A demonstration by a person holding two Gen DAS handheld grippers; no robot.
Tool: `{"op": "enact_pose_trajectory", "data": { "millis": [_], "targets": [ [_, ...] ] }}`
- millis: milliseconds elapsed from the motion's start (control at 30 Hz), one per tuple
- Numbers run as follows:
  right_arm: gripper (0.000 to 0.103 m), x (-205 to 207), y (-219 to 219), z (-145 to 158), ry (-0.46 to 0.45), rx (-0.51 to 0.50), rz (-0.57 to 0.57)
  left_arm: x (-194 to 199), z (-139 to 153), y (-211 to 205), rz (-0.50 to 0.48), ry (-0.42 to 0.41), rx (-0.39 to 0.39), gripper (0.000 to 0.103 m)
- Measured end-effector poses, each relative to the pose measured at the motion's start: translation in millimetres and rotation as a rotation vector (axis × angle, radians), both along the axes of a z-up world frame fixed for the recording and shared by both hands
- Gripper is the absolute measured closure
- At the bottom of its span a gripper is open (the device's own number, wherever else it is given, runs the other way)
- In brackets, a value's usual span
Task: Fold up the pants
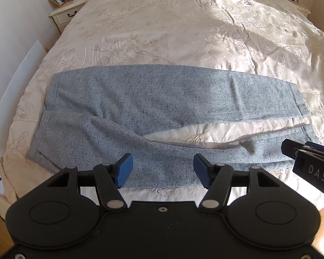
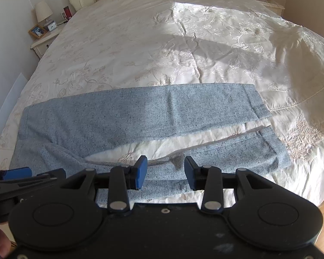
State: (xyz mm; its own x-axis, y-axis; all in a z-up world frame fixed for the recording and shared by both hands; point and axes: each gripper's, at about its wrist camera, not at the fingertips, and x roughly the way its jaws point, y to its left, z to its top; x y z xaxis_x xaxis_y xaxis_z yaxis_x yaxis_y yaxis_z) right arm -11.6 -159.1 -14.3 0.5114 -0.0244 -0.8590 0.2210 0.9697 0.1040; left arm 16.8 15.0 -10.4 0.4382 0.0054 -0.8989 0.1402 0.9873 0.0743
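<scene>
Pants [image 1: 140, 99] spread flat near the bed's [image 1: 183, 21] foot edge, long axis running side to side across the bed, square to both tools. Waist toward the left edge, cuffs toward the right. Two legs splayed in a narrow V, a wedge of bedspread showing between them, the near leg lying right along the foot edge. Grey-blue speckled cloth, thick and woolly by the look, mostly smooth, a slight ridge where the near leg leaves the seat.

Left tool [image 1: 162, 170] spread wide, nothing between its pads, hovering over the near leg's upper part, closer to the waist end. Right tool [image 2: 165, 172] also spread, nothing pinched, over the same near leg further toward the cuff. Contact with the cloth hard to judge from here; looks just above. Both tools side by side along that near edge.

Likely next: pinch the near leg at both spots and carry it away from the foot edge onto the far leg. Risk: thick cloth slipping or bunching if only one layer gets caught.
</scene>
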Motion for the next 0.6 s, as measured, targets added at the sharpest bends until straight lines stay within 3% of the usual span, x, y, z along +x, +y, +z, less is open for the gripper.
{"op": "enact_pose_trajectory", "data": {
  "millis": [600],
  "targets": [
    [0.063,-1.4,1.6,-2.1,0.003,0.004,0.001,-0.6,-2.4,-1.0,0.001,0.006,-0.006,0.037]
  ]
}}
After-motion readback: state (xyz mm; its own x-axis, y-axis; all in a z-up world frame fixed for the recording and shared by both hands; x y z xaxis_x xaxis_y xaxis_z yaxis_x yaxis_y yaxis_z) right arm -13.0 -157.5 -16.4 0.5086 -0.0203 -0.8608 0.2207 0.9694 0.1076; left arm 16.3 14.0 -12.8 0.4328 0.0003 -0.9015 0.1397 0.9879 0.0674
